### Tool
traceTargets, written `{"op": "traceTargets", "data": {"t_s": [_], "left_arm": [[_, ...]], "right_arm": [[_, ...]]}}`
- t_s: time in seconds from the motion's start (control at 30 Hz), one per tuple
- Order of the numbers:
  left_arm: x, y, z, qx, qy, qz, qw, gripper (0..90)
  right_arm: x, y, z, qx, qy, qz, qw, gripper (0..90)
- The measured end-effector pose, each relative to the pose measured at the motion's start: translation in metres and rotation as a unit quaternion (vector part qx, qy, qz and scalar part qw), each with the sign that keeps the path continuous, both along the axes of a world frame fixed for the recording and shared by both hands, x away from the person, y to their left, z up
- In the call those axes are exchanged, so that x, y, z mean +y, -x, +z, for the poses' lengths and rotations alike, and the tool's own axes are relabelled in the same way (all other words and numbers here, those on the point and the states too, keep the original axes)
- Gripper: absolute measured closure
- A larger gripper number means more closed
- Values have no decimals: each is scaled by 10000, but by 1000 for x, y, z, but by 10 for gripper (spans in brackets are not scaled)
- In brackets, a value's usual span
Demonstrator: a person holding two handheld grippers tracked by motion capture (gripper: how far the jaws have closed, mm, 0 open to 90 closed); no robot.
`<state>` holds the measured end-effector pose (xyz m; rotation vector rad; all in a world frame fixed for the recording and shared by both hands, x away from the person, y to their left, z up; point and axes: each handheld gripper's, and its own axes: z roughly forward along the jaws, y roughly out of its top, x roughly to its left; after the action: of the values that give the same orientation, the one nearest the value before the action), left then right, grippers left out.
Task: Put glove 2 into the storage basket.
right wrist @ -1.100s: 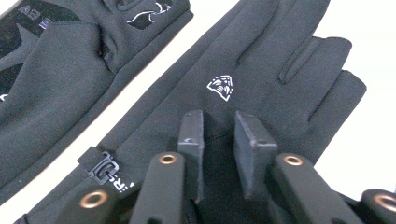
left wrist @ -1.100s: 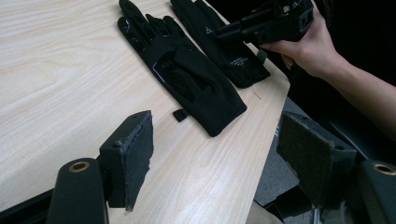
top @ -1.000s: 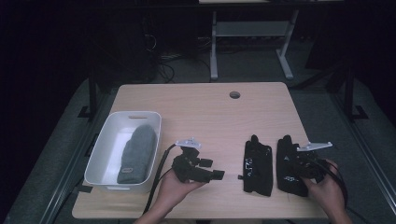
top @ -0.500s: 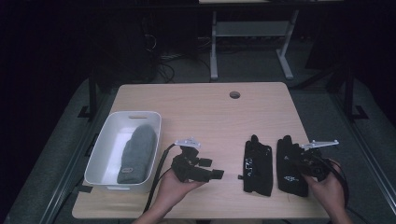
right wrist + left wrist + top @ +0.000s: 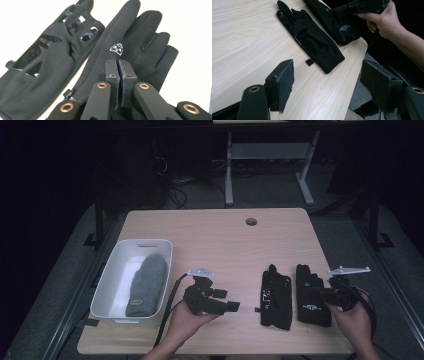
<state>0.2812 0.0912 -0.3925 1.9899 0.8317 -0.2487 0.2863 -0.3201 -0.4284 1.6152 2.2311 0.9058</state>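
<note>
Two black gloves lie flat near the table's front right. The left glove (image 5: 276,295) (image 5: 314,40) (image 5: 42,57) shows shiny grip patches. The right glove (image 5: 310,307) (image 5: 337,22) (image 5: 145,45) bears a small white logo. My right gripper (image 5: 320,292) (image 5: 118,62) hovers low over the right glove's palm, its jaws shut pad to pad; I cannot tell whether any fabric is pinched. My left gripper (image 5: 232,306) (image 5: 329,75) is held left of the gloves, pointing at them, open with nothing between its pads.
A white bin (image 5: 112,280) at the front left holds a grey beanie (image 5: 147,282). The wooden table (image 5: 225,240) has a cable hole (image 5: 251,221) near its far edge. Its front edge runs just below the gloves' cuffs.
The right gripper has shifted slightly to the right over the right glove. The left hand and both gloves have stayed where they were.
</note>
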Motion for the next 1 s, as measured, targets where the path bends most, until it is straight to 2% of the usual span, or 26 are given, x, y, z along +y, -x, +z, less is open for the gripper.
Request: {"op": "traceTargets", "data": {"t_s": [0.13,0.23,0.43,0.77,1.0], "left_arm": [[1,0,1,2,21,19,10000,273],[1,0,1,-3,29,25,10000,273],[3,0,2,-9,29,40,10000,273],[6,1,3,-44,-3,40,10000,271],[9,1,2,-29,16,80,10000,271]], "right_arm": [[4,-1,9,-82,-55,46,9999,869],[10,-2,17,-103,-196,43,9997,869],[29,-6,25,-134,-335,194,9992,869],[67,-13,24,25,-436,421,9982,868],[79,-17,19,109,-439,418,9981,867]]}}
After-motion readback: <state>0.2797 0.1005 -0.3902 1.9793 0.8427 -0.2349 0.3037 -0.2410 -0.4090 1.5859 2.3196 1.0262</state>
